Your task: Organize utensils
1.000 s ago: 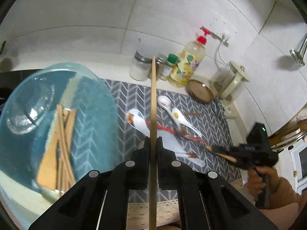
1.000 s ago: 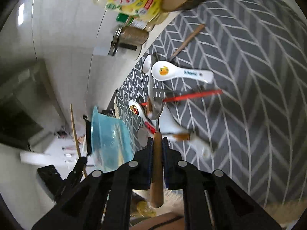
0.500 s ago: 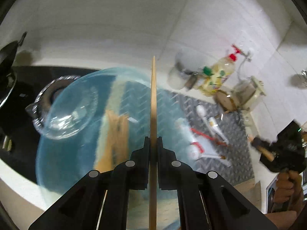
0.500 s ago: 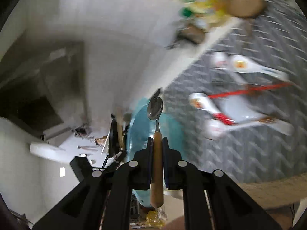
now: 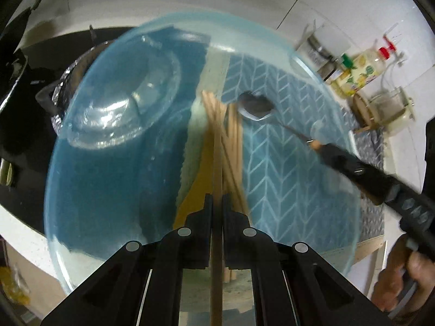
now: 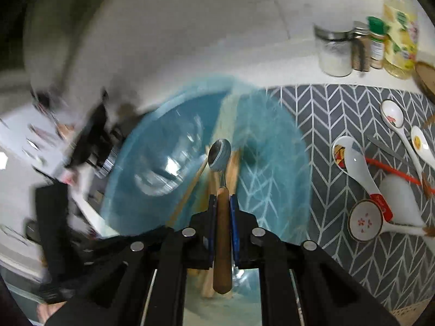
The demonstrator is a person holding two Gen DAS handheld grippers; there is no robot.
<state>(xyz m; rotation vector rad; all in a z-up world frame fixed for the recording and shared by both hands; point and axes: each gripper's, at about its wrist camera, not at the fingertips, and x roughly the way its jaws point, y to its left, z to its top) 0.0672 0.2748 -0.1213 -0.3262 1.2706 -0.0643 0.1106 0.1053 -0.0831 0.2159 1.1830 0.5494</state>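
A translucent blue bowl (image 5: 108,184) fills the left wrist view, with several wooden chopsticks (image 5: 233,141) and a flat wooden utensil lying in it. My left gripper (image 5: 216,203) is shut on one wooden chopstick (image 5: 216,163), which points down into the bowl among the others. My right gripper (image 6: 223,198) is shut on the wooden handle of a metal spoon (image 6: 219,154). The spoon's head (image 5: 255,106) hangs over the inside of the blue bowl (image 6: 272,141). The held chopstick (image 6: 187,190) crosses just left of the spoon.
A grey chevron mat (image 6: 353,100) to the right carries several white ceramic spoons (image 6: 356,163) and a red chopstick (image 6: 391,169). Jars (image 6: 334,51) and an oil bottle (image 6: 399,35) line the tiled wall. A black stove (image 5: 21,135) with a pot (image 5: 59,95) lies left of the bowl.
The right gripper swung left off the mat with the spoon and now sits over the blue bowl. The left gripper came closer to the bowl with its chopstick.
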